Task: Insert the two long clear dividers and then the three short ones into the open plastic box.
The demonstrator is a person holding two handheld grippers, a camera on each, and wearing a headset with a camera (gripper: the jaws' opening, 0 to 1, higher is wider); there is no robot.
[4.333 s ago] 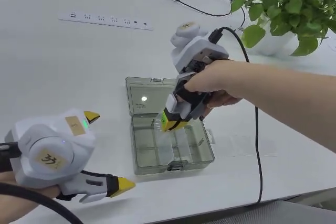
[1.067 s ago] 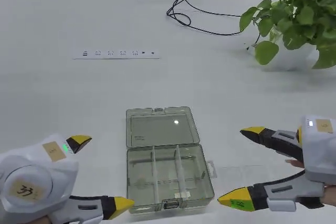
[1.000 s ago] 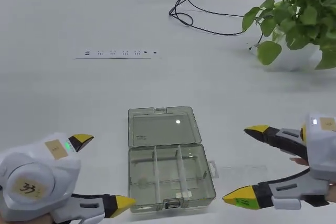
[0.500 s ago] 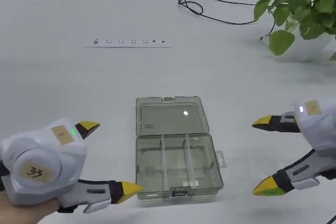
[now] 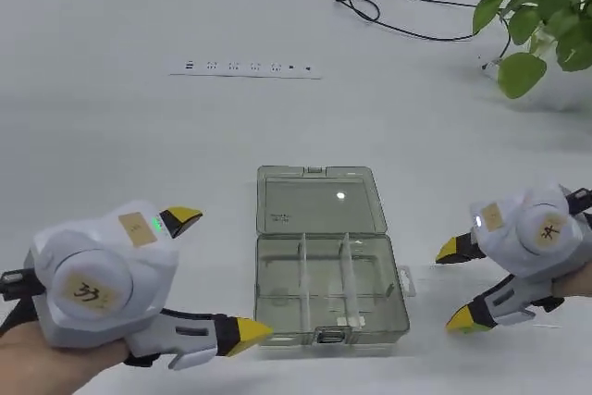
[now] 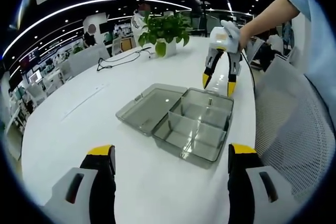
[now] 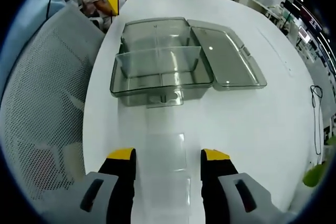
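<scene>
While both your tongs hang empty, the open smoky-clear plastic box (image 5: 319, 210) sits on the white workbench (image 5: 111, 136) between them. Its lid lies flat on the far side, and two long clear dividers (image 5: 302, 270) stand in its base, running near to far. Your left gripper (image 5: 225, 273) gapes wide just left of the box. Your right gripper (image 5: 450, 289) is spread moderately, low over the table right of the box. In the right gripper view, thin flat clear short dividers (image 7: 167, 150) lie on the table between its jaws; at least two can be made out, the rest too faint to count. Expect them to be light, stiff and slick, and lying flush they will probably skid. Take one by its edges, near the middle of its length, gently enough not to crack it.
</scene>
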